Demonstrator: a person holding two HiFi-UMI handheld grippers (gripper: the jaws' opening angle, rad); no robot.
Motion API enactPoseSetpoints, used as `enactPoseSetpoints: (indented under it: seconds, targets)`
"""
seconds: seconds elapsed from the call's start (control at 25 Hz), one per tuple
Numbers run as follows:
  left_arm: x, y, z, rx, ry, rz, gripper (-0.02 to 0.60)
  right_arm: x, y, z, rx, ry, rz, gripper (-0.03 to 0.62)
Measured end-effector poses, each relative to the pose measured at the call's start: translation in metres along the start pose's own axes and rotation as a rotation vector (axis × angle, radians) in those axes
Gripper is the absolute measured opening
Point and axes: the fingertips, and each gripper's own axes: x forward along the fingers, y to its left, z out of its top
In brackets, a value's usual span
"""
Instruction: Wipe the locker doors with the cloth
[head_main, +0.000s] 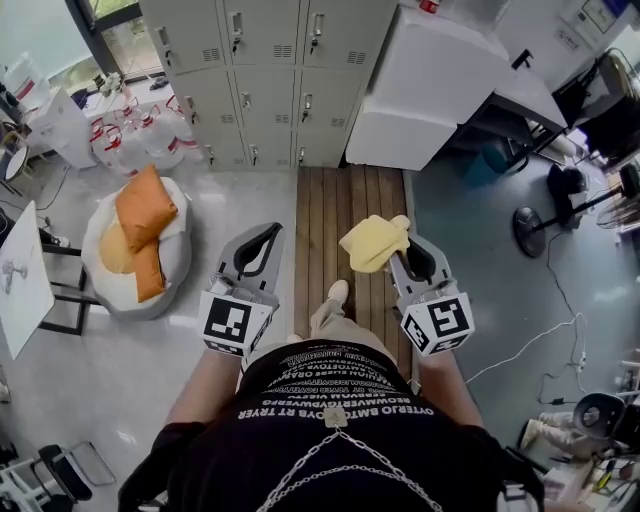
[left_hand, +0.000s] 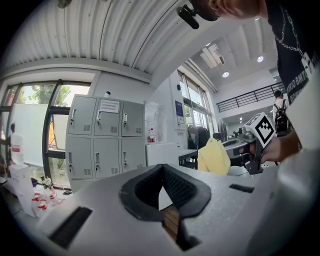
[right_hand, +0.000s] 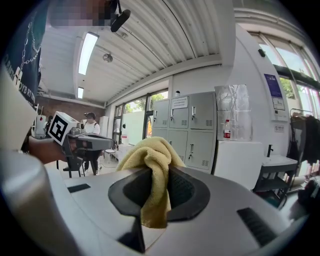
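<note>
Grey lockers (head_main: 265, 75) in two rows stand against the far wall, also visible as lockers (left_hand: 102, 142) and lockers (right_hand: 187, 132) in the gripper views, some way ahead. A yellow cloth (head_main: 375, 242) is bunched up in my right gripper (head_main: 405, 250), whose jaws are shut on it; the cloth (right_hand: 150, 172) hangs down between the pads. My left gripper (head_main: 262, 243) is held level beside it, jaws shut at the tips with nothing in them. Both grippers are held over a wooden floor strip (head_main: 335, 215), well short of the lockers.
A white cabinet (head_main: 430, 85) stands right of the lockers. A beanbag with orange cushions (head_main: 140, 240) lies on the floor at left, with bottles and bags (head_main: 140, 130) behind it. A fan (head_main: 545, 220) and cables (head_main: 540, 330) lie at right.
</note>
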Motion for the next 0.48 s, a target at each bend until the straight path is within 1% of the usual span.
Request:
enactPoseSetpoints:
  seconds: [0.24,0.48]
  targets:
    - [0.034,0.003,0.003,-0.002,0.003,-0.013,0.006,0.017,-0.027,-0.006,0.022,0.014,-0.005,0.066]
    - [0.075,0.006,-0.003,-0.017,0.023,-0.034,0.005,0.049,-0.044,-0.011,0.035,0.031,0.032,0.066]
